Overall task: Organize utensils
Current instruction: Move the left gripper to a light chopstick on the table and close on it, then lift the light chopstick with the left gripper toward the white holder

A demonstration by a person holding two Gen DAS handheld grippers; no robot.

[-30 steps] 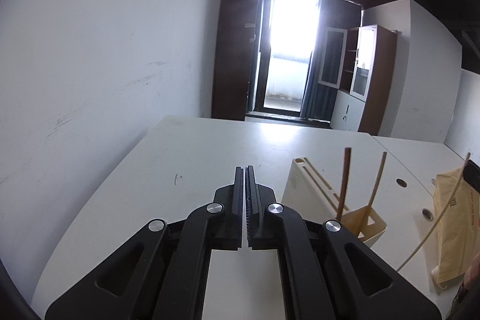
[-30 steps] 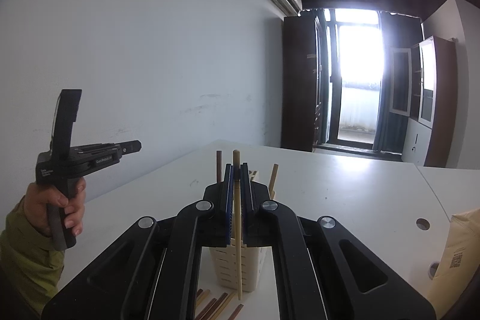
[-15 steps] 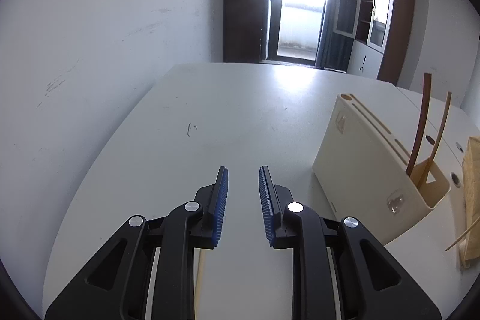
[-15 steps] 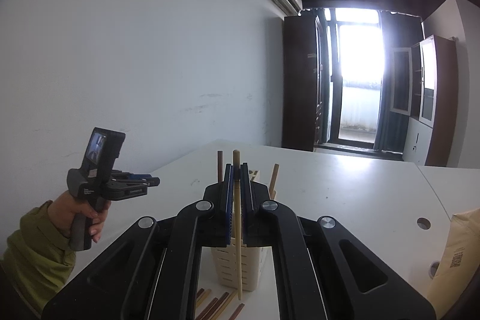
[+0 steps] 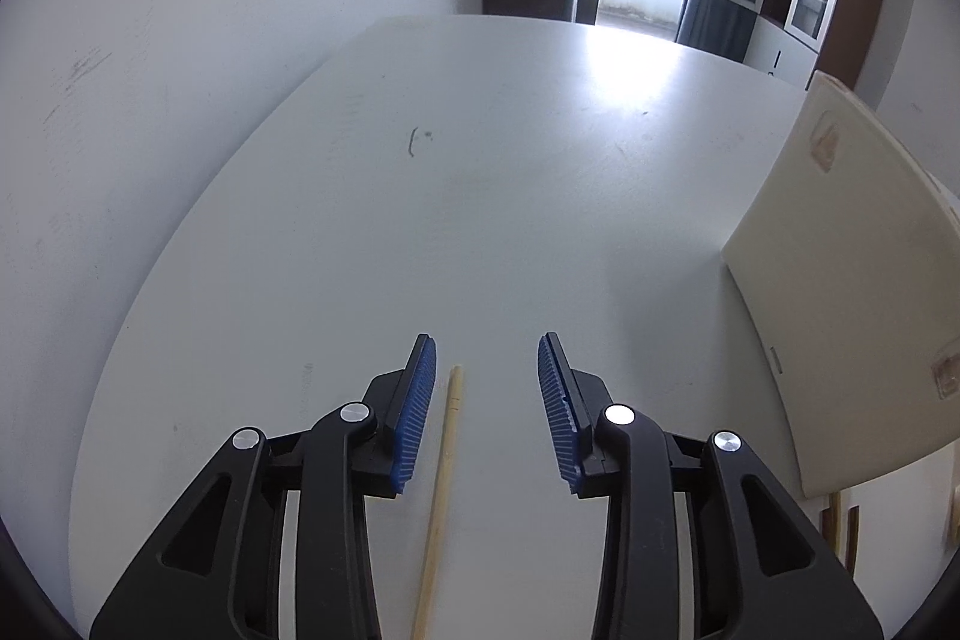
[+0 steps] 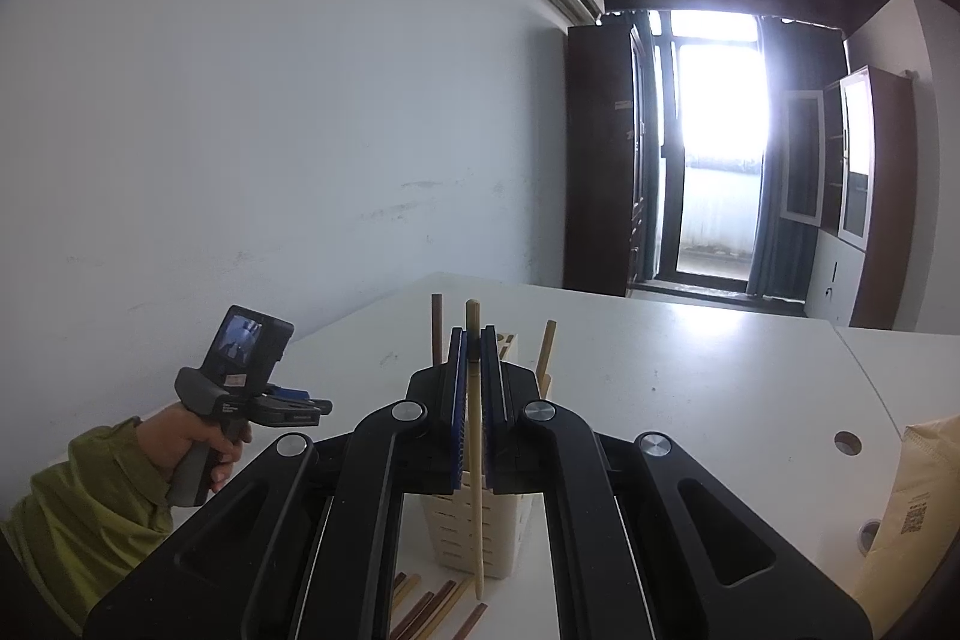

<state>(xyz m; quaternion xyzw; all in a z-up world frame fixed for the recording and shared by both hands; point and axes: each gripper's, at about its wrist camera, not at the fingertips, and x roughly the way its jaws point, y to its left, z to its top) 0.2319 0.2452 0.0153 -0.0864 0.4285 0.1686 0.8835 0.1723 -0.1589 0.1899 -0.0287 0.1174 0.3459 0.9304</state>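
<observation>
Left gripper (image 5: 485, 358) jaws opening, astride pale chopstick (image 5: 441, 472) flat on table (image 5: 510, 172), left of cream holder (image 5: 840, 280). Light, stiff, thin, likely rolls; pinch mid-shaft. Right gripper (image 6: 472, 340) clamps upright chopstick (image 6: 475, 460) before holder.

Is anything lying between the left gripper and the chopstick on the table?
Nothing visible. The chopstick lies bare on the table, already between the left gripper's opening jaws, close to the left-hand one. The holder stands off to the side.
</observation>
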